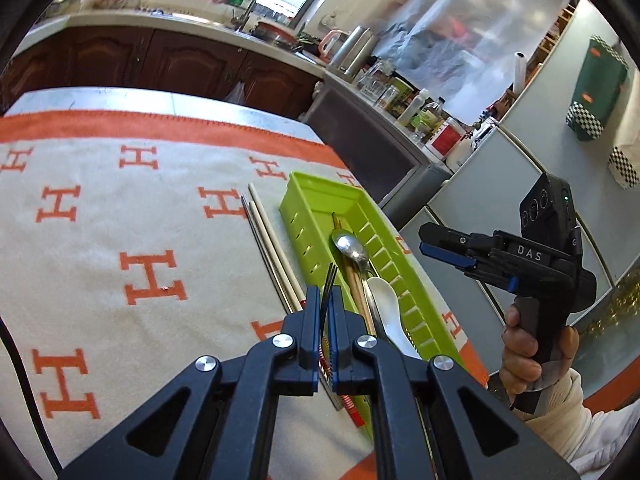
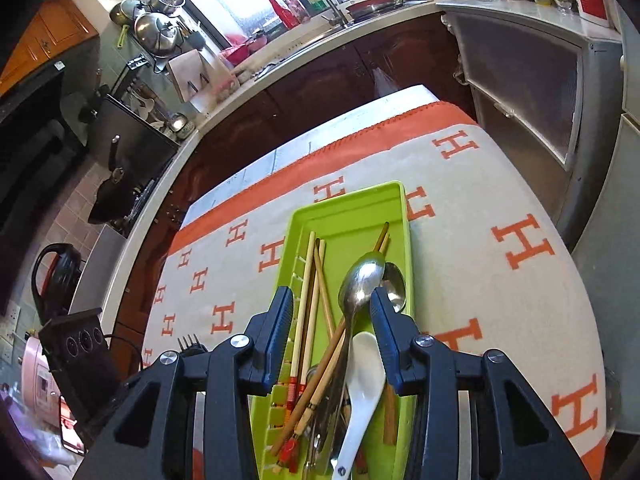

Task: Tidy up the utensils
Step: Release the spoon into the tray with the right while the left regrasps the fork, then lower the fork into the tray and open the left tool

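Note:
A lime-green utensil tray (image 1: 308, 196) lies on the cream-and-orange cloth. It holds a metal spoon (image 1: 352, 248), a white ceramic spoon (image 1: 386, 300) and several chopsticks (image 2: 306, 280). My left gripper (image 1: 325, 294) is shut on a dark metal fork (image 1: 330, 276), tines pointing forward, just above the tray's near left side. More chopsticks (image 1: 272, 248) lie on the cloth left of the tray. My right gripper (image 2: 333, 300) hovers open over the tray, above the metal spoon (image 2: 360, 280) and the white spoon (image 2: 362, 380), with nothing gripped. The fork's tines (image 2: 190, 340) show at lower left in the right wrist view.
A hand and a white sleeve (image 1: 520, 356) hold the right gripper (image 1: 426, 242) off the table's right edge. A grey cabinet (image 1: 368, 136) topped with bottles and a fridge stand to the right. Dark wooden cupboards and a sink (image 2: 320, 4) lie beyond the table.

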